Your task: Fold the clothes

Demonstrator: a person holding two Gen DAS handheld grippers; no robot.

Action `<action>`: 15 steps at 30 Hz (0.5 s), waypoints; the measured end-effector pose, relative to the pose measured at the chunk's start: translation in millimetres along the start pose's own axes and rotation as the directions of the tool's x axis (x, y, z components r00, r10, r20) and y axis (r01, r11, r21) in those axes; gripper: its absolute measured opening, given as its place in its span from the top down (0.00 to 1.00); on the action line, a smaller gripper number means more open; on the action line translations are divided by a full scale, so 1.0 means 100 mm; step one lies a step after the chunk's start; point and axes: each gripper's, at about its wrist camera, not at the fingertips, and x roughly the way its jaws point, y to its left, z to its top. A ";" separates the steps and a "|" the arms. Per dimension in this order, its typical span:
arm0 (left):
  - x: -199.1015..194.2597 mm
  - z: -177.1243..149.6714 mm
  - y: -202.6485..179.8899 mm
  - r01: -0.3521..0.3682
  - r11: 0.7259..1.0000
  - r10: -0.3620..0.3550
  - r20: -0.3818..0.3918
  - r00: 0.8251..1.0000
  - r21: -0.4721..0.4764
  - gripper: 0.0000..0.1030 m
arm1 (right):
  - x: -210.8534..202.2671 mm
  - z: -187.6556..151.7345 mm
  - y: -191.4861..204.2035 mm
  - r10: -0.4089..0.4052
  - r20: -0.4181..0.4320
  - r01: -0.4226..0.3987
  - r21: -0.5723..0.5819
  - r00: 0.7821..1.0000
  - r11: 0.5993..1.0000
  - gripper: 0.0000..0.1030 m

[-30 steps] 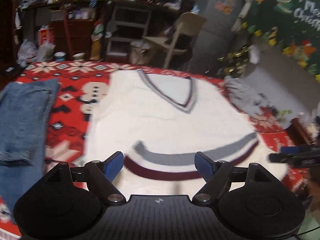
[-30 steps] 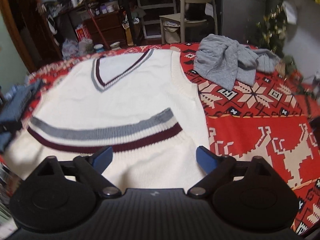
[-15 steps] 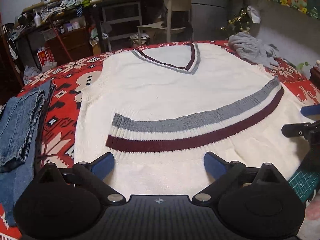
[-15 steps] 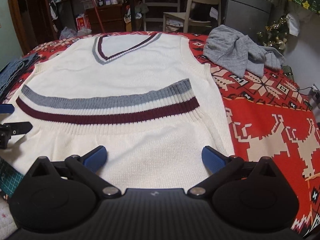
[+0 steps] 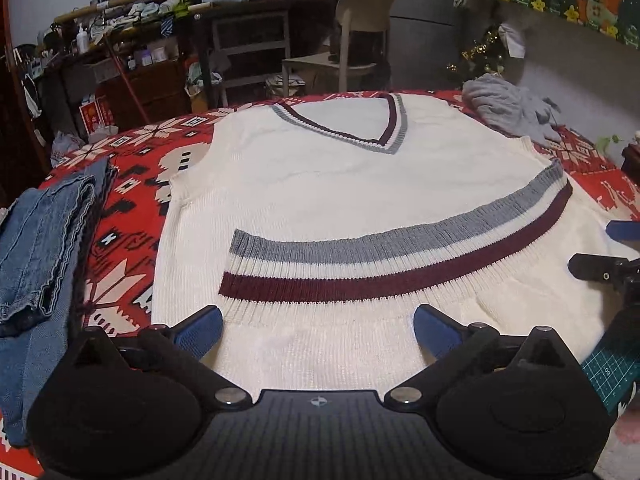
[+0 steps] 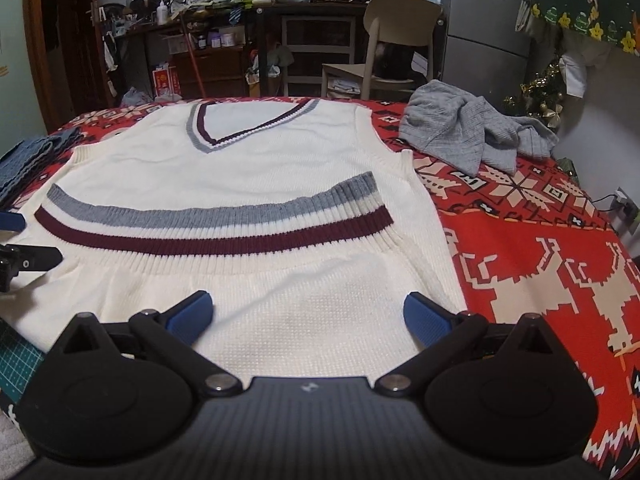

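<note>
L gripper (image 5: 316, 330) & R gripper (image 6: 308, 316) low over vest (image 5: 340, 200) near edge, level, side by side; both jaws spread, empty.

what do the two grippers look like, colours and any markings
Both match: the left gripper and right gripper each have a black ribbed body with a small pale logo at its centre, two rounded black housings, black linkage arms with silver pivot screws, and blue textured finger pads. No cables or sleeves show.

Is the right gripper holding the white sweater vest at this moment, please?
No, the right gripper is wide open, its blue fingertips apart over the white sweater vest with nothing clamped between them.
</note>
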 end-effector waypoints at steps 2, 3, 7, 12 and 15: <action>-0.02 -0.02 -0.01 -0.002 1.000 0.001 0.014 1.000 0.010 0.00 | 0.00 0.00 0.00 0.002 -0.007 -0.002 -0.001 1.000 1.000 0.01; -0.03 -0.02 -0.01 0.001 1.000 -0.001 0.021 1.000 0.016 0.01 | 0.00 0.01 -0.01 0.010 -0.021 -0.010 -0.003 1.000 1.000 0.01; -0.10 0.05 0.10 0.012 0.999 -0.013 0.040 0.999 0.035 0.31 | -0.04 0.12 -0.10 0.062 -0.054 -0.064 -0.042 0.997 0.997 0.15; -0.19 0.19 0.33 0.004 0.999 -0.006 0.057 0.998 0.040 0.35 | -0.10 0.40 -0.35 0.078 -0.033 -0.080 -0.068 0.996 0.994 0.33; -0.15 0.23 0.54 0.024 1.000 -0.024 0.027 0.999 -0.002 0.54 | 0.00 0.56 -0.50 0.077 -0.046 -0.081 -0.078 0.996 0.994 0.66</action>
